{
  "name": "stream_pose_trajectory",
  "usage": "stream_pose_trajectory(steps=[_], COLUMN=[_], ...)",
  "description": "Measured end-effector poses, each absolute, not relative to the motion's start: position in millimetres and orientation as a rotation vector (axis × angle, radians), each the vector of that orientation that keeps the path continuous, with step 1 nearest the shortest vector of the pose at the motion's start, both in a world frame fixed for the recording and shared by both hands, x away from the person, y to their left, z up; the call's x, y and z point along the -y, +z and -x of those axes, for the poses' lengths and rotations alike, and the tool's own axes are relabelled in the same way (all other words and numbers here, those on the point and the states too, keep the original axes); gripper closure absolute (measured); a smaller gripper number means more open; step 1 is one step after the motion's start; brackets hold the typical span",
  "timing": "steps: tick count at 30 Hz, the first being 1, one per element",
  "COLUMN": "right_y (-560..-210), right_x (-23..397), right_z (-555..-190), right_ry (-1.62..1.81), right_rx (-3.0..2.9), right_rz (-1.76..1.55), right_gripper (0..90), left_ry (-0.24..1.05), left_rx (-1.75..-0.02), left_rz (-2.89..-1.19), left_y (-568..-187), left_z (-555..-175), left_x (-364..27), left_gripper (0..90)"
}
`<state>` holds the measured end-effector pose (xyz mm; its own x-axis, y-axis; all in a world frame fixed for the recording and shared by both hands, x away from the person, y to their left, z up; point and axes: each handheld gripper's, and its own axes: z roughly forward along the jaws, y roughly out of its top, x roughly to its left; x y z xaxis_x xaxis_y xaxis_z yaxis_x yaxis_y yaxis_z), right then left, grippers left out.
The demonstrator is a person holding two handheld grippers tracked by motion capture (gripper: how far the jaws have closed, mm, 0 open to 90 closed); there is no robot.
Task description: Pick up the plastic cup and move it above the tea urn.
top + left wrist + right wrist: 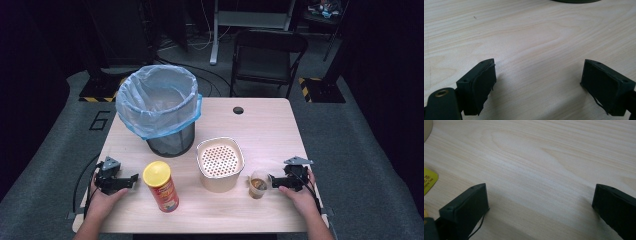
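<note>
Both claws rest spread and empty on the worktop (270, 125): left claw (131, 179) at eight o'clock, right claw (272, 183) at four. Just beside the right claw stands a small clear cup (259, 184) of brownish liquid, apparently thin, light and easily crushed or spilled; grip it gently at mid-wall. The chip can (161, 186) near the left claw looks stiff and light.

Left side: chip can (161, 186) stands just beside the left tool (131, 179).
Middle: bowl (220, 164) blocks, bin (161, 110) behind it.
Right side: cup (259, 184) sits at the right tool (273, 182) (jaws wide).
Far right corner: bare counter (265, 125).
</note>
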<state>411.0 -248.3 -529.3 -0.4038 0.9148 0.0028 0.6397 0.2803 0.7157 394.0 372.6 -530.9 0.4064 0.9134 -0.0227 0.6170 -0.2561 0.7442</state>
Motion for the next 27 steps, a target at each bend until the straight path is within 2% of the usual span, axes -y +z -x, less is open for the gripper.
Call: stream_pose_trajectory(steps=[22,27], right_y=[-528.6,-525.6], right_x=[250.6,253.0], right_z=[-407.6,-406.5], right_ry=[0.930,0.928], right_rx=[-2.129,-2.153], right_rz=[-1.402,-1.378], right_gripper=[5.8,15.6], left_ry=[0.564,0.568], left_rx=[-1.322,-1.322], left_rz=[-1.974,-1.970], left_y=[-530.6,-530.9], left_z=[-392.6,-392.6], left_x=[-370.8,-370.6], left_gripper=[12.4,12.4])
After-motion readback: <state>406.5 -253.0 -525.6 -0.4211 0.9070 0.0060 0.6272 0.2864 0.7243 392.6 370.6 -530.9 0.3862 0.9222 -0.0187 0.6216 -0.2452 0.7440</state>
